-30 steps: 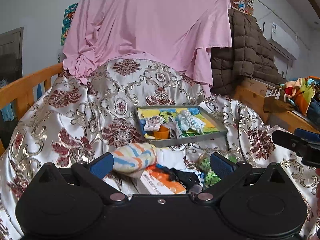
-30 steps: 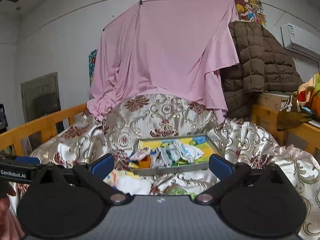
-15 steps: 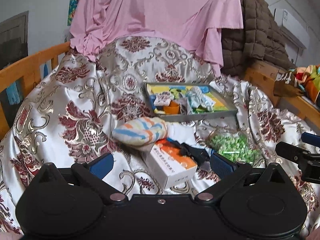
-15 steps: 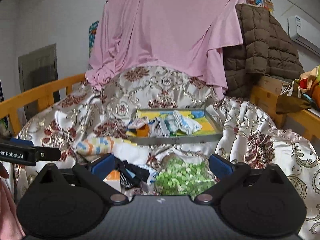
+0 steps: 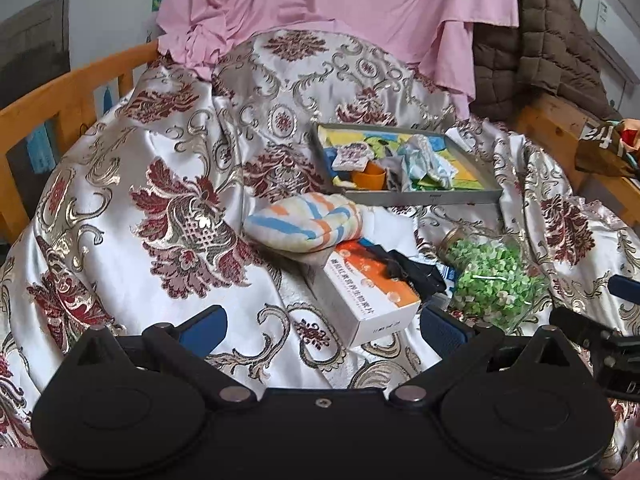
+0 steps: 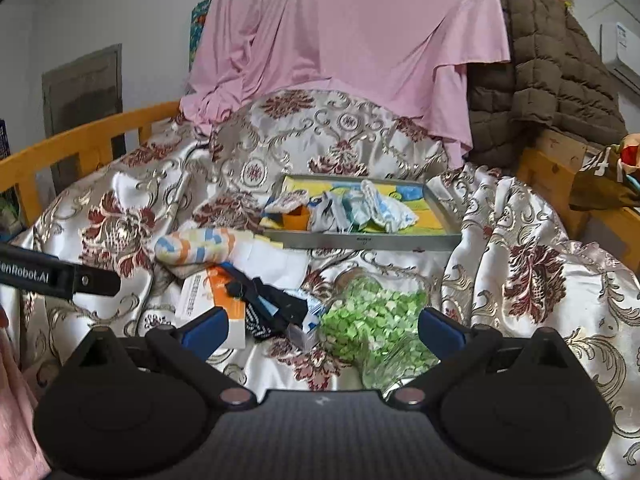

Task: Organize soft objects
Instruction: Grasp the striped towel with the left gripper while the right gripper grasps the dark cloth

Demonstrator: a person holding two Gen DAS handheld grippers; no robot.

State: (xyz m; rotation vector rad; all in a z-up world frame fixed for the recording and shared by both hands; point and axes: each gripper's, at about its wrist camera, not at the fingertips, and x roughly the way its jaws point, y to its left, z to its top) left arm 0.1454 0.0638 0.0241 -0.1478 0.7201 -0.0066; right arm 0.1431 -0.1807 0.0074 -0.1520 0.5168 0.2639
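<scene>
Left wrist view: left gripper spread wide, holding nothing, raised over the brocade bedspread. Striped rolled cloth lying mid-bedspread, overlapping the orange-and-white carton. Black fabric item draped across that carton. Bag of green pieces just beside it. Metal tray toward the bedspread's far edge, loaded with small cloths. Right wrist view: right gripper likewise wide and empty, above the bag.

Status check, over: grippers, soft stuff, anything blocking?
Left gripper and right gripper open, empty. Striped cloth loose beside tray. Box and bag close by.
</scene>
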